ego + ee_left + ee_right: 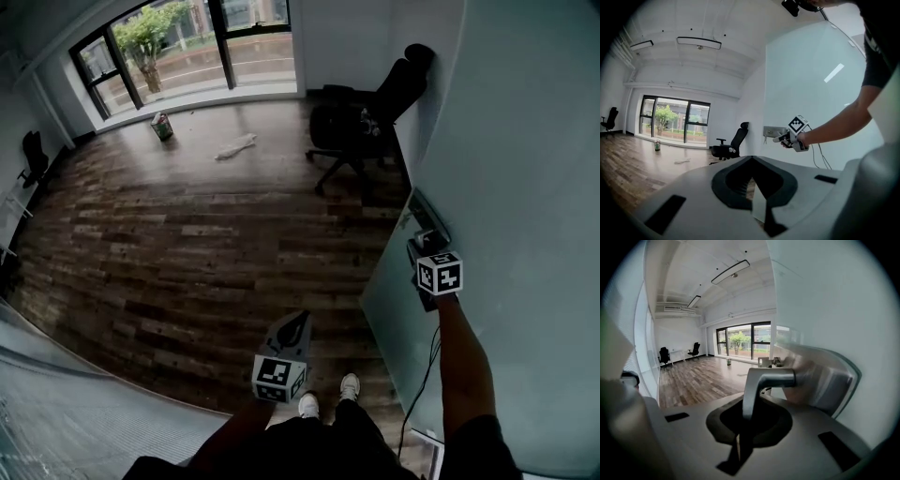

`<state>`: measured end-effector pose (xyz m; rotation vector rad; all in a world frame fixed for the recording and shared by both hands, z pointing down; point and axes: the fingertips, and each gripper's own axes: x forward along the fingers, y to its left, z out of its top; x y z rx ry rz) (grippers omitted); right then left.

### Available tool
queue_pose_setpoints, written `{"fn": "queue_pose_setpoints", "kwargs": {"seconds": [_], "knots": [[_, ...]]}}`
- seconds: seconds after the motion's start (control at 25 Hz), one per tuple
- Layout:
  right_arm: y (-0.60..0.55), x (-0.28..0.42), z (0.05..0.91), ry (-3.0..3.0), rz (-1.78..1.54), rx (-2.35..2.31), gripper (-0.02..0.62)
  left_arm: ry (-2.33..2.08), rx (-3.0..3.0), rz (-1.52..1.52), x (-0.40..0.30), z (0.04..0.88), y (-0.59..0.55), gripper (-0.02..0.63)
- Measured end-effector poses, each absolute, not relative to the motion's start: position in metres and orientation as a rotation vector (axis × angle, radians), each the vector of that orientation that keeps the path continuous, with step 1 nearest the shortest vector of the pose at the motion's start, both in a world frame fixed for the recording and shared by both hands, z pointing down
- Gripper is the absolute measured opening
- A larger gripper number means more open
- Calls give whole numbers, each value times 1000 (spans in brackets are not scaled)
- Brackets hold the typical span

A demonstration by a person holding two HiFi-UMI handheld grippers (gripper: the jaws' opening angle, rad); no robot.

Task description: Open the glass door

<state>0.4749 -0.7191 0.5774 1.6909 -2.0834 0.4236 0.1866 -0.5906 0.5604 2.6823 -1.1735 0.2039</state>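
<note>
Right tongs clamped on the door handle; left tongs closed and empty.

Hidden: the lower end of the metal lever handle (765,380) sinks into the right tongs' (739,446) dark recess, jaws pinched on it; its steel lock plate (825,380) is blurred, and the marker cube covers my right hand. The frosted glass door (525,141) stands at my right, cut off by the frame. The left tongs (757,201), jaws together on nothing, hang low before my shoes (328,396). Count: two tongs, one handle, two long ceiling lights (698,42), one black office chair (361,122) near the door, two more at the left and right ends of the small, indistinct far white desk (677,352). The floor (187,244) is dark wood planks.
</note>
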Motion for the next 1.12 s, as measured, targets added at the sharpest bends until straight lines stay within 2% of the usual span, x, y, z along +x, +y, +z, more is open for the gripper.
{"fn": "queue_pose_setpoints", "kwargs": {"seconds": [0.68,1.12], "knots": [[-753,660,578,-1922,492,1916,17,-1189,2654,277,287,579,-643,-2],[-754,715,583,-1857,538,1973,17,-1140,2681,292,330,579,-646,-2]]}}
